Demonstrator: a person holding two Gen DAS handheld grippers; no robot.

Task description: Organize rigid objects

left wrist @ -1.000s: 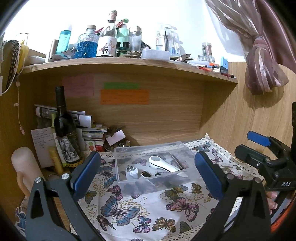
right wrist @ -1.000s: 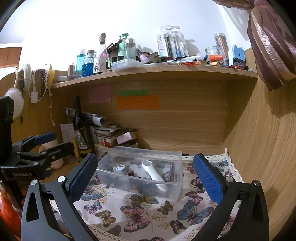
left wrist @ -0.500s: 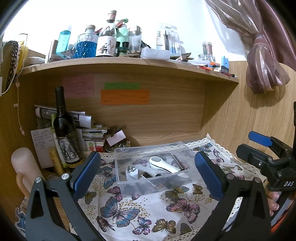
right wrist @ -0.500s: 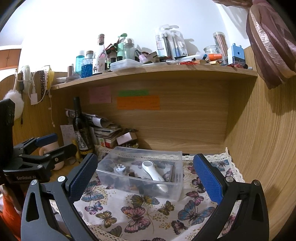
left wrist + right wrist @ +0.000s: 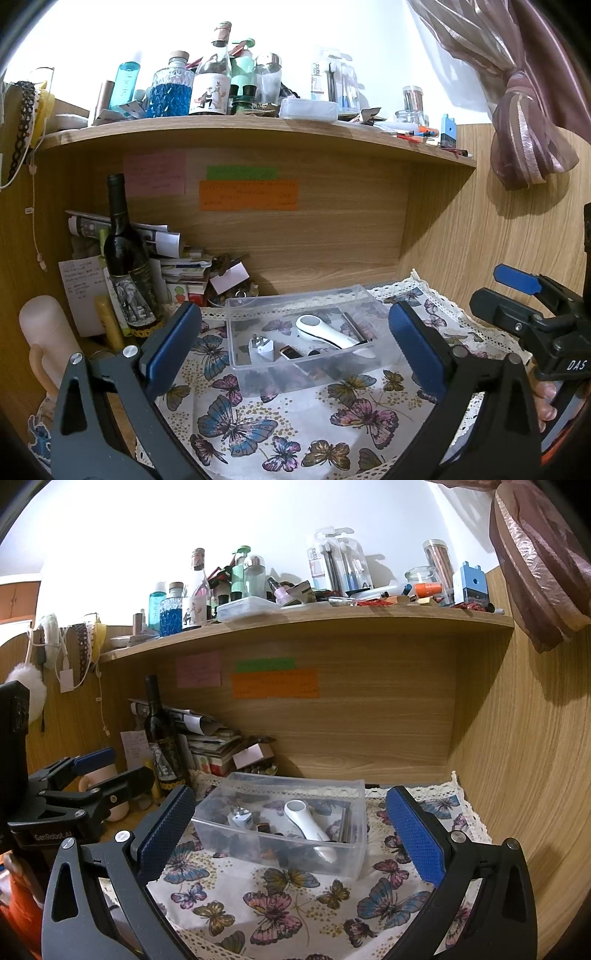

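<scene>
Clear bin (image 5: 317,365) sits beyond both wide-open, empty tongs (image 5: 295,343) (image 5: 288,830).

Left gripper (image 5: 295,343) and right gripper (image 5: 290,830) both hang side by side, jaws spread wide, holding nothing.

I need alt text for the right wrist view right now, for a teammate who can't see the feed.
A clear plastic bin sits on a butterfly-print cloth between the open right gripper fingers, holding a white handheld device and a white plug adapter. The open left gripper is at the left edge, before a dark wine bottle.
</scene>
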